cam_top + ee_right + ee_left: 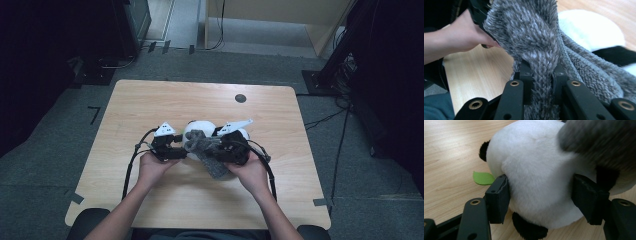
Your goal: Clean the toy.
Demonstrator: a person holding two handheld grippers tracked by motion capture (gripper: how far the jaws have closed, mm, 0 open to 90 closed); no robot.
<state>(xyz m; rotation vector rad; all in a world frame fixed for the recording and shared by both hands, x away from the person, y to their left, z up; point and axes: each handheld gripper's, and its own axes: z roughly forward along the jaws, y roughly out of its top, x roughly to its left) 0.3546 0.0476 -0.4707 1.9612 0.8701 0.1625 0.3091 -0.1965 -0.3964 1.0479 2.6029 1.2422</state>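
A white plush panda (200, 127) with black limbs lies at the middle of the wooden table (150, 100). In the left gripper view my left gripper (540, 195) has both pads pressed into the panda's white body (536, 170), and a green felt leaf (483, 178) sticks out beside it. A fuzzy grey knitted cloth (205, 147) drapes over the panda's near side. My right gripper (542, 75) is shut on a bunched fold of this grey cloth (529, 30), which rises in front of the panda (589, 27). From above, the left gripper (179, 150) and right gripper (220, 149) face each other.
A small dark round hole (240, 98) marks the table's far side. Black cables (131, 167) trail from both grippers toward the near edge. Dark equipment and wires (345, 70) stand on the grey floor around the table.
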